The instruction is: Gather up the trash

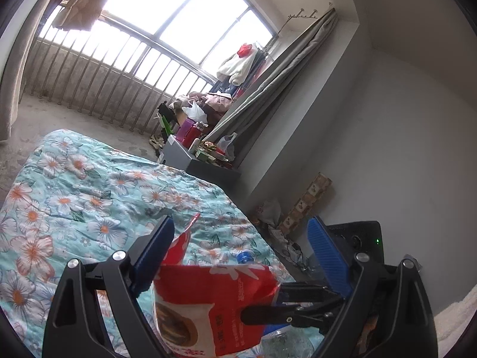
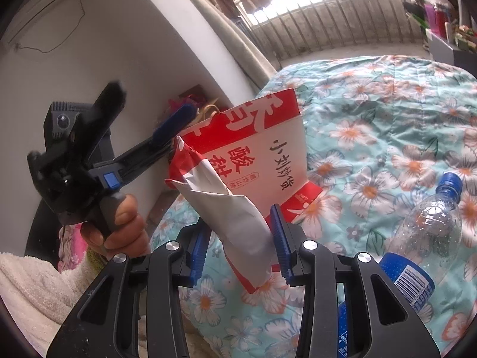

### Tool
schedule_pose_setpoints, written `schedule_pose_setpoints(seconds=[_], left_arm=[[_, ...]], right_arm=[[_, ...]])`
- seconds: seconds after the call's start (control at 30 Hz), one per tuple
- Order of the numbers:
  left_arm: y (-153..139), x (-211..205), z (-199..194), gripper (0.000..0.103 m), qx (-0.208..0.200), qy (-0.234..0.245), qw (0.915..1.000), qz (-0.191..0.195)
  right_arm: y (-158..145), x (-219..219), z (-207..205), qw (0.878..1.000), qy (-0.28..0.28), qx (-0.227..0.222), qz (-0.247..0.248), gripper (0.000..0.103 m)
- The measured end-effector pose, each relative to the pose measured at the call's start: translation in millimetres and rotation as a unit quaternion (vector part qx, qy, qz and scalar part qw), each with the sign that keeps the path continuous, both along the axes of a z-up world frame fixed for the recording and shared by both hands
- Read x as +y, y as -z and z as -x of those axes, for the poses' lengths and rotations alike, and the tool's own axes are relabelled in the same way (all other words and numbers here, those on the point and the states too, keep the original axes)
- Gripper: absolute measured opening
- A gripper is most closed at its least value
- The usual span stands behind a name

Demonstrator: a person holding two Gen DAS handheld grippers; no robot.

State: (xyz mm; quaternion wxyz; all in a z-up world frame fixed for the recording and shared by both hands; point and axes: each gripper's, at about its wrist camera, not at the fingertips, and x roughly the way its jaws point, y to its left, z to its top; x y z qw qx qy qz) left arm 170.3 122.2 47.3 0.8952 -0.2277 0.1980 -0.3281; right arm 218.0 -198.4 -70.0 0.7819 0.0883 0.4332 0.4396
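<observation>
A red and white snack bag (image 2: 262, 155) stands upright above the floral quilt (image 2: 372, 104). My right gripper (image 2: 238, 220) is shut on the bag's folded white lower part. In the left wrist view the same bag (image 1: 208, 298) sits between the wide open fingers of my left gripper (image 1: 241, 220), whose pads do not press it. The right gripper (image 1: 277, 301) reaches in from the right and pinches the bag's edge. An empty clear plastic bottle (image 2: 426, 226) with a blue cap and blue label lies on the quilt to the right. The left gripper (image 2: 153, 97) hangs open beside the bag's top.
A person's hand (image 2: 125, 223) grips the left gripper's handle. A grey cabinet (image 1: 190, 161) piled with clutter stands past the bed by a curtain (image 1: 268, 89). Railing (image 1: 104, 89) lines the window. A white fleece cloth (image 2: 29, 283) lies at lower left.
</observation>
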Motion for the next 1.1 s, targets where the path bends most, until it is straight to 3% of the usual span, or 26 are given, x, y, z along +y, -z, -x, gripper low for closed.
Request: schedule_pose_setpoints(seconds=[0.2, 0.27, 0.37, 0.57, 0.7, 0.87, 0.93, 1.1], left_arm=[[-5.7, 15.3, 23.6, 0.088, -0.006, 0.002, 1.0, 0.001], [-10.1, 19.4, 29.3, 0.088, -0.007, 0.003, 0.9999, 0.008], [-10.7, 25.9, 34.7, 0.089, -0.005, 0.012, 0.9997, 0.021], [20.9, 18.6, 22.6, 0.089, 0.056, 0.048, 0.9971, 0.021], [28.7, 12.0, 19.0, 0.089, 0.073, 0.104, 0.9902, 0.058], [34.4, 1.8, 17.6, 0.088, 0.093, 0.183, 0.9727, 0.108], [33.1, -2.9, 19.8, 0.085, 0.092, 0.196, 0.9707, 0.103], [35.6, -14.8, 27.0, 0.059, 0.096, 0.192, 0.9748, 0.061]], right_arm=[[-3.4, 0.1, 5.1, 1.0, -0.006, 0.001, -0.011, 0.033], [-2.4, -3.4, 4.3, 0.999, -0.011, 0.016, -0.03, 0.026], [-0.6, -13.0, -0.7, 0.998, -0.011, 0.036, -0.059, 0.026], [8.8, -35.2, -9.9, 0.986, -0.026, 0.098, -0.135, 0.026], [9.8, -47.7, -8.1, 0.97, -0.062, 0.131, -0.196, 0.026], [8.6, -56.2, -3.2, 0.954, -0.095, 0.147, -0.243, 0.026], [9.0, -55.0, -3.9, 0.955, -0.095, 0.145, -0.241, 0.026], [12.5, -49.9, -9.4, 0.956, -0.085, 0.151, -0.235, 0.026]])
